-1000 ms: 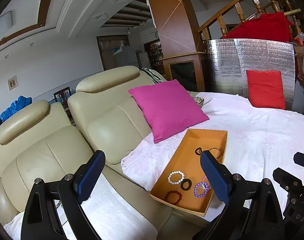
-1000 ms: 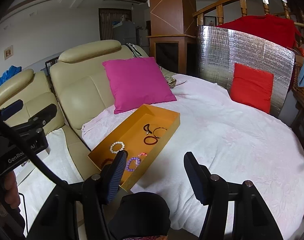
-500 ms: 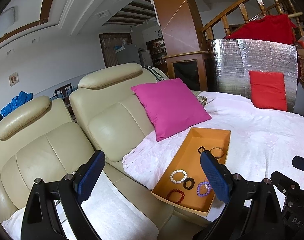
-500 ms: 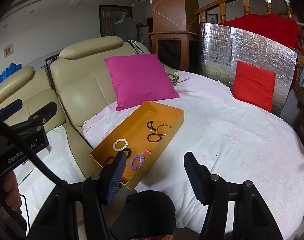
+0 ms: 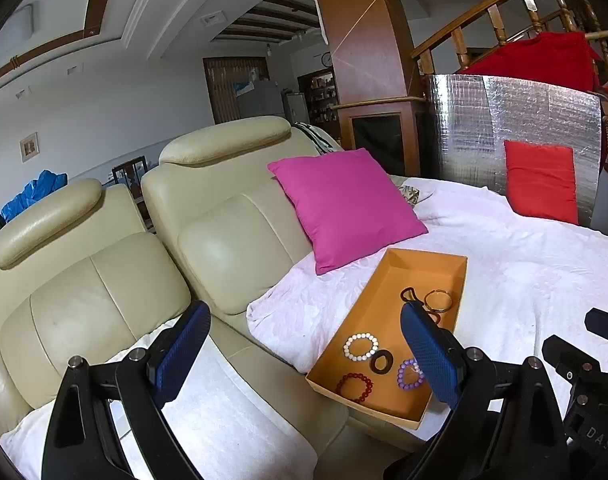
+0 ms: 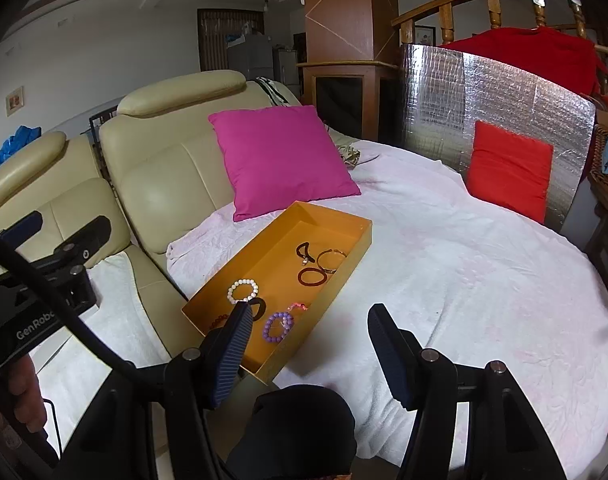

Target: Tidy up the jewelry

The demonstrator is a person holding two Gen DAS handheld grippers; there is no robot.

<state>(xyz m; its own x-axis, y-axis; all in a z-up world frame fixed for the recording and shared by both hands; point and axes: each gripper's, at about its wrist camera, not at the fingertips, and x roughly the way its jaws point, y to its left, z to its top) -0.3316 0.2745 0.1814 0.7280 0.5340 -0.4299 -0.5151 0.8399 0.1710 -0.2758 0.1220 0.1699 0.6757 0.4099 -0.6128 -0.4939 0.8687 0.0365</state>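
Orange tray, shallow, rectangular, sits on white sheet just in front of 1 magenta pillow, near the bed edge by the cream sofa. Inside: 1 white bead bracelet, 1 purple bead bracelet, 1 red bead bracelet, 1 black ring, 1 thin metal bangle, 1 dark-red band, 1 black loop w/ a small pink bit beside the purple one. Left gripper jaws wide apart, holding nothing. Right gripper same: wide, nothing btwn fingers.
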